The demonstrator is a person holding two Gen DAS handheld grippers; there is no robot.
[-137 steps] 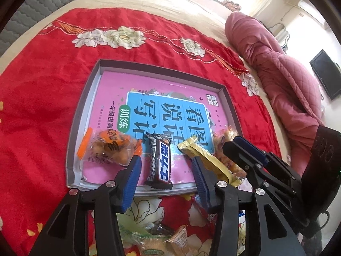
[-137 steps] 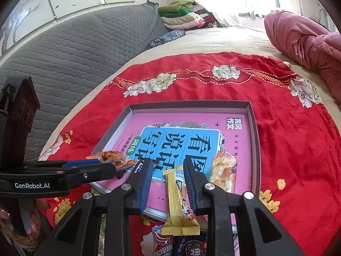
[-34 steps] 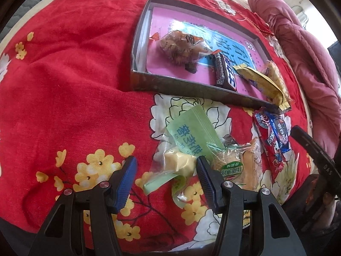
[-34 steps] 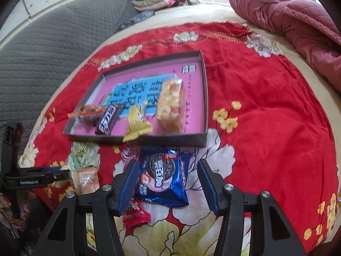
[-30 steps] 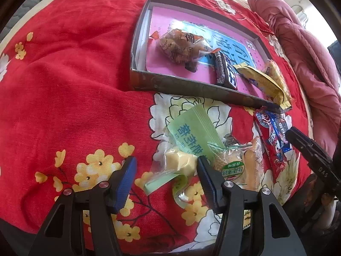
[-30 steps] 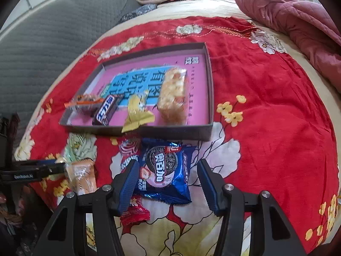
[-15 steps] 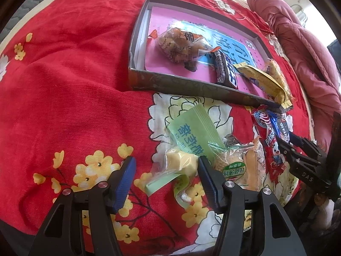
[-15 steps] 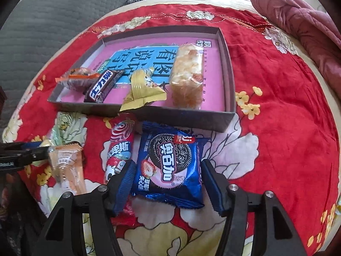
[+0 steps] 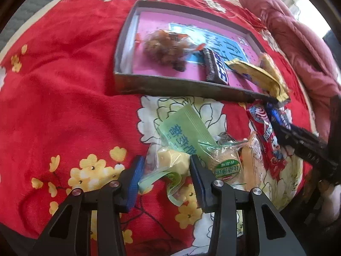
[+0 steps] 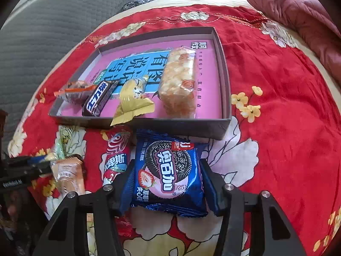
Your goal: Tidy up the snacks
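Note:
A green packet with a yellow cake [image 9: 173,160] lies on the red cloth between the fingers of my left gripper [image 9: 166,170]. Its jaws are closing and both pads meet the wrapper's sides. A blue cookie pack [image 10: 168,170] sits between the fingers of my right gripper [image 10: 166,177], just in front of the grey tray [image 10: 170,125]. Those jaws are closing too, pads against the pack's edges. The tray holds an orange-ended packet [image 9: 166,47], a chocolate bar [image 9: 215,68], a yellow wrapper [image 9: 255,76] and a puffed rice bar [image 10: 179,81].
A red stick pack [image 10: 116,155] lies left of the cookie pack. A small cake packet with a green label [image 9: 226,162] lies right of the green packet. A pink quilt [image 9: 298,42] is bunched at the right; a grey padded surface [image 10: 42,32] rises at the left.
The left jaws have narrowed onto the green packet. The right gripper has come down closer over the blue cookie pack and its jaws have drawn in to the pack's edges.

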